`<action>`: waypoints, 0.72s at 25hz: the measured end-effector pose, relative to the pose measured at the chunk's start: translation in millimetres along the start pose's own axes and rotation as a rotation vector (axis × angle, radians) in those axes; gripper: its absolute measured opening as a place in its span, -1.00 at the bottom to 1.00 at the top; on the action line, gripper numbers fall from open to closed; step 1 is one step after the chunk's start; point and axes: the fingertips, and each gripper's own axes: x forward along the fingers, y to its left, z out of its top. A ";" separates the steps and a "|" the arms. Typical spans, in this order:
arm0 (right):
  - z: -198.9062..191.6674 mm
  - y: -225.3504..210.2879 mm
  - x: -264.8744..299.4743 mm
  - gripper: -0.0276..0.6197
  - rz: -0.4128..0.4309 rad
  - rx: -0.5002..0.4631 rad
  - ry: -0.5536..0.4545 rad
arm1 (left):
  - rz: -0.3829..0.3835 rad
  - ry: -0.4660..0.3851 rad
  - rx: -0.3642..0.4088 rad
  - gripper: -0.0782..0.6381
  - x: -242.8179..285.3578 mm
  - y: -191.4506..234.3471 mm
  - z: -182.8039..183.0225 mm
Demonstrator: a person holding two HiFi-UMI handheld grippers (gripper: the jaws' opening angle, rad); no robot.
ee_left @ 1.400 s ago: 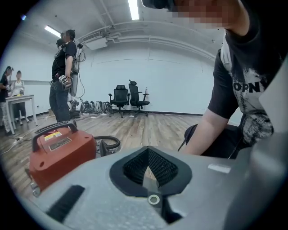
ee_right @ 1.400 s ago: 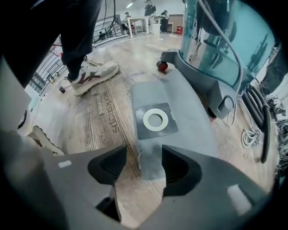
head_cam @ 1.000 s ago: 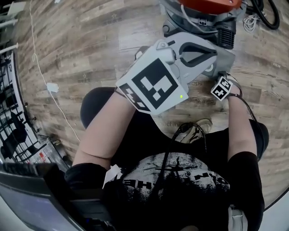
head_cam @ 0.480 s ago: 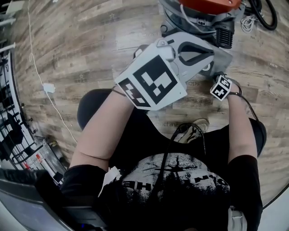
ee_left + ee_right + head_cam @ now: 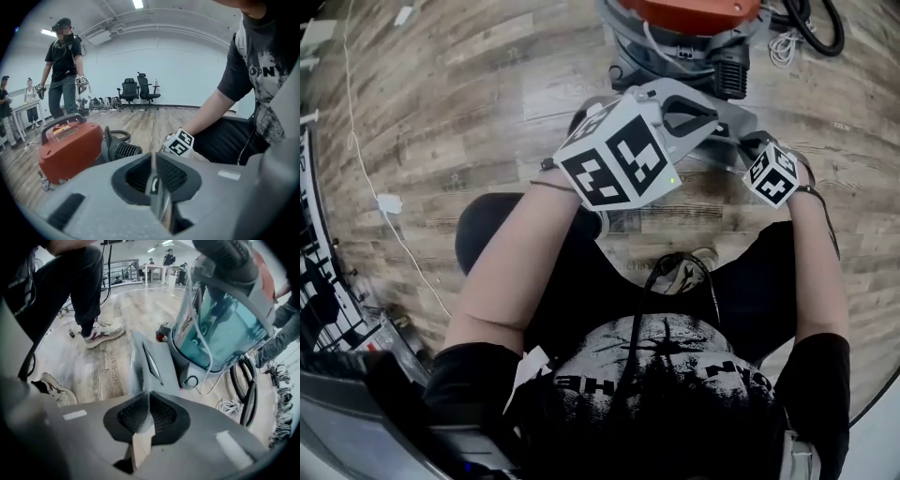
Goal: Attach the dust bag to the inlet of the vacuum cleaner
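The vacuum cleaner point(image 5: 675, 33), with an orange top and a grey body, stands on the wood floor ahead; its teal tank point(image 5: 220, 329) shows in the right gripper view. My left gripper point(image 5: 733, 131) reaches toward it with its jaws shut; only a thin seam point(image 5: 152, 159) shows between them. My right gripper point(image 5: 772, 176) points steeply down beside the left one. Its jaws have just been closing and now pinch a tan card-like piece point(image 5: 140, 444), seemingly the dust bag's edge. The rest of the bag is hidden.
Black hoses point(image 5: 246, 394) and a coiled white cable point(image 5: 783, 47) lie right of the vacuum. A white cord with an adaptor point(image 5: 391, 202) crosses the floor at left. Shoes point(image 5: 101, 331) rest nearby. A person point(image 5: 63, 61) stands behind, with office chairs point(image 5: 138, 89) beyond.
The right gripper's cube has risen toward the camera and now sits close beside the left gripper's jaws. The left gripper's cube has tilted a little.
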 end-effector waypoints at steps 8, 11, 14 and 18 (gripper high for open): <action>49.2 -26.1 -109.6 -0.86 0.001 0.014 -0.179 | -0.038 0.299 0.179 -0.16 24.9 -17.1 -59.2; 64.9 -26.8 -145.0 -0.86 0.008 0.002 -0.227 | -0.041 0.354 0.214 -0.14 27.5 -20.7 -73.1; 76.1 -21.6 -163.2 -0.86 0.024 -0.009 -0.256 | -0.034 0.347 0.206 -0.14 26.1 -20.9 -72.9; 91.2 -18.2 -180.5 -0.86 0.067 0.048 -0.329 | -0.045 0.365 0.210 -0.19 25.5 -22.6 -75.2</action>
